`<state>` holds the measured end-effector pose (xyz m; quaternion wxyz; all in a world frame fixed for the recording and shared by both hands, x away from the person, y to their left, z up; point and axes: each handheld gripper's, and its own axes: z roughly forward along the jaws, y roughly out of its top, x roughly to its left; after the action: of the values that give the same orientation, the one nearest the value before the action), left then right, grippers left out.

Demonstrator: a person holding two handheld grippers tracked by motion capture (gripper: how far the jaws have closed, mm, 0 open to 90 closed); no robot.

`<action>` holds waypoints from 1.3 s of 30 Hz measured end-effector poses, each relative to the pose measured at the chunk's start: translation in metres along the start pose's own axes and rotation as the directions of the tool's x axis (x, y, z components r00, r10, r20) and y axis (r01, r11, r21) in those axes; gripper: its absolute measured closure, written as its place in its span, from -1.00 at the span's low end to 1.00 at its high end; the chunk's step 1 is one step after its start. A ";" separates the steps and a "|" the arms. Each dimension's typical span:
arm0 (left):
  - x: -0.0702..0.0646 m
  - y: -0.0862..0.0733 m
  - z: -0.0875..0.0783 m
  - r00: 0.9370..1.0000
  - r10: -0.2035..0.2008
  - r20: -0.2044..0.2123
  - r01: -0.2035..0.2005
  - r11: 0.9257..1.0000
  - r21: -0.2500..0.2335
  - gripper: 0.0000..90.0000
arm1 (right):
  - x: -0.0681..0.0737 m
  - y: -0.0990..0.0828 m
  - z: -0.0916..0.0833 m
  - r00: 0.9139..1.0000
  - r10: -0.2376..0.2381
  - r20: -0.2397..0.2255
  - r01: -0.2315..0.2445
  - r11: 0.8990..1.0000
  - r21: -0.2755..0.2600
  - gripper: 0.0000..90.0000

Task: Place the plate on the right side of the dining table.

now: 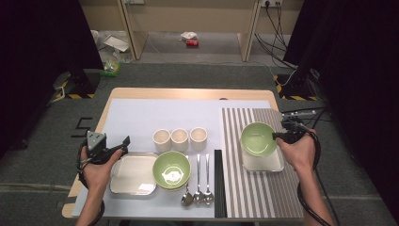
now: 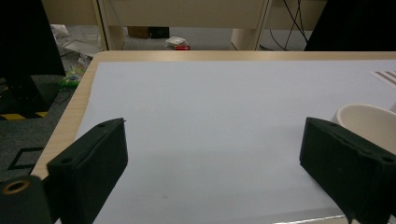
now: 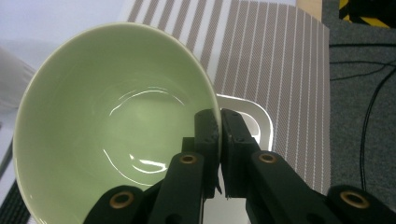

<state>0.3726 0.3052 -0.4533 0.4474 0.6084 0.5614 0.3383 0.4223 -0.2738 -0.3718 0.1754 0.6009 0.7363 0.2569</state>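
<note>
bowl: pale green glazed bowl (image 1: pixel 258 139), glossy inside, empty
state: being gripped at its rim by the right gripper (image 3: pixel 220 122), one jaw inside the wall, one outside
pose: tilting, mouth facing up and slightly toward 9 o'clock
place: sitting over the white square tray (image 1: pixel 275 164) on the striped mat (image 1: pixel 261 193), at 3 o'clock on the table

Left tool (image 1: pixel 123 143) agape, right tool (image 3: pixel 219 122) clamped.
</note>
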 end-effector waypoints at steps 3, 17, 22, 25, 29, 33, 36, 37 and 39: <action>0.000 0.000 0.000 1.000 0.001 0.001 -0.001 1.000 0.002 -0.85 | -0.006 -0.004 0.004 1.000 0.014 0.008 -0.014 1.000 0.018 0.93; 0.000 0.000 0.000 1.000 -0.001 0.000 0.001 1.000 0.002 -0.85 | -0.022 -0.017 0.025 0.998 0.066 -0.008 -0.065 0.994 0.088 0.93; 0.000 0.000 0.000 1.000 -0.004 0.001 0.004 1.000 0.001 -0.85 | -0.026 -0.017 0.028 0.997 0.076 -0.014 -0.074 0.993 0.095 0.93; 0.001 0.000 0.000 1.000 -0.004 0.001 0.004 1.000 0.003 -0.85 | -0.029 -0.018 0.030 0.996 0.083 -0.014 -0.081 0.992 0.101 0.93; 0.001 0.000 0.000 1.000 -0.005 0.001 0.005 1.000 0.003 -0.85 | -0.028 -0.017 0.033 0.998 0.065 -0.004 -0.064 0.993 0.103 0.91; 0.002 -0.001 0.000 1.000 -0.007 0.002 0.007 1.000 0.005 -0.85 | -0.029 -0.016 0.035 0.999 0.046 -0.002 -0.045 0.993 0.107 0.91; 0.002 -0.001 0.000 1.000 -0.007 0.001 0.007 1.000 0.005 -0.85 | -0.032 -0.016 0.036 0.999 0.052 -0.006 -0.051 0.992 0.114 0.91; 0.001 -0.001 0.000 1.000 -0.006 0.001 0.006 1.000 0.006 -0.85 | -0.031 -0.016 0.036 0.999 0.051 -0.008 -0.050 0.992 0.116 0.91; 0.001 -0.002 0.000 1.000 -0.005 0.002 0.005 1.000 0.006 -0.85 | -0.031 -0.015 0.036 0.999 0.043 -0.004 -0.043 0.992 0.120 0.91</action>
<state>0.3724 0.3061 -0.4549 0.4471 0.6086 0.5636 0.3347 0.4375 -0.2998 -0.4114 0.1312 0.6252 0.7378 0.2181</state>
